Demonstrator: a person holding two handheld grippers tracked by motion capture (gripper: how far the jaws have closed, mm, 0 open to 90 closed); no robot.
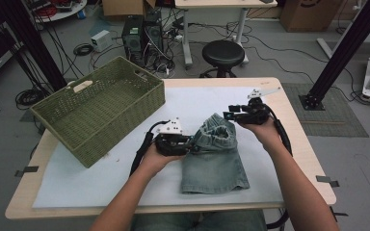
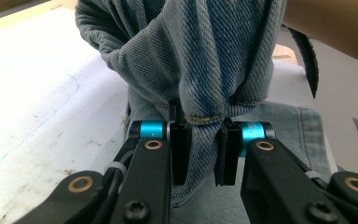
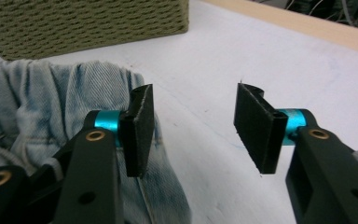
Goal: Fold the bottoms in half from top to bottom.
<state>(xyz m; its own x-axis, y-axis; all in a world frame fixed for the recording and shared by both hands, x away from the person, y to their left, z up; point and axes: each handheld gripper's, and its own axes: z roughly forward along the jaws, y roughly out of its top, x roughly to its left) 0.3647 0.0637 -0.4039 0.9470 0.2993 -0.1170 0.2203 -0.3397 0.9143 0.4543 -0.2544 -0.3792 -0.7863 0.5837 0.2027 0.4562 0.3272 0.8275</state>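
Left tool (image 2: 200, 154) clamped on denim shorts (image 1: 215, 156); right tool (image 3: 193, 133) open, nothing between its jaws.

Shorts lie mid-table on the white mat (image 1: 77, 178), just right of the green wicker basket (image 1: 101, 108), waistband bunched up. Left tool pinches one fold at the waistband; right tool hangs just beyond the shorts' far right edge. Risk: a single-point grip lets the denim sag or slip when lifted. The basket's near wall stands between shorts and basket interior, so a low carry could snag the hem.

Faded denim shorts (image 1: 215, 156); woven wicker basket (image 1: 101, 108).
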